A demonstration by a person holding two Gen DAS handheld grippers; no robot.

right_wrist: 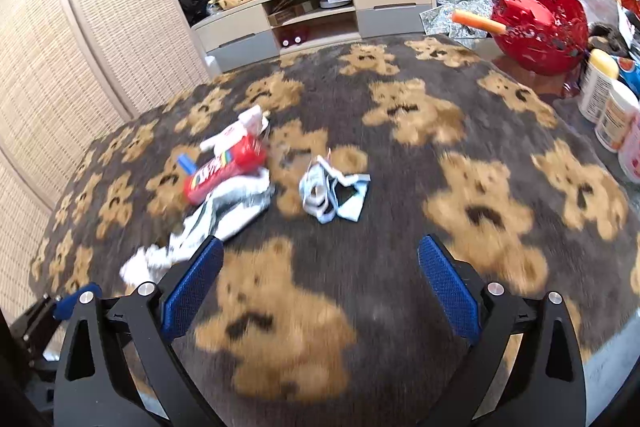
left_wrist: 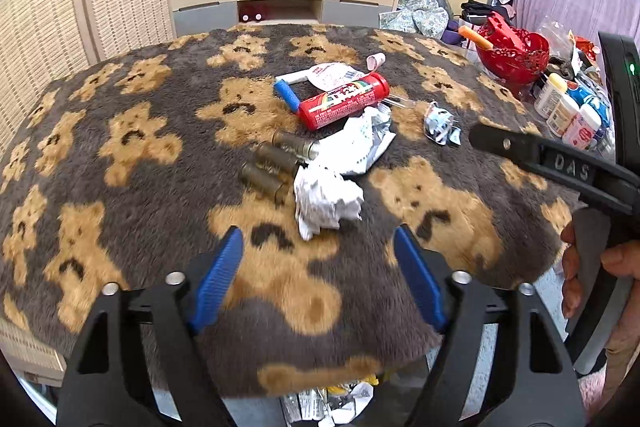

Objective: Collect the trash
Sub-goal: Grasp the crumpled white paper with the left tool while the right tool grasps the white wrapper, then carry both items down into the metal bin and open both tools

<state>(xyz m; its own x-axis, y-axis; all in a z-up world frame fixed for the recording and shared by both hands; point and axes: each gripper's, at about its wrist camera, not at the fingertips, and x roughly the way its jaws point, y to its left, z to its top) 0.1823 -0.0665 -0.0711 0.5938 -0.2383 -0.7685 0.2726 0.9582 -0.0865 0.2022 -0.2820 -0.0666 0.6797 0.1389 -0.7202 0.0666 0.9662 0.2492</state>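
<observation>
Trash litters the blanket; brass tubes (left view only); both grippers gape empty.

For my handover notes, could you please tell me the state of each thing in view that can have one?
Left gripper: jaws open, empty.
Right gripper: jaws open, empty.
Red tube: lying on its side.
White paper: crumpled.
Small wrapper: crumpled, lying apart.
Red basket: upright.
</observation>
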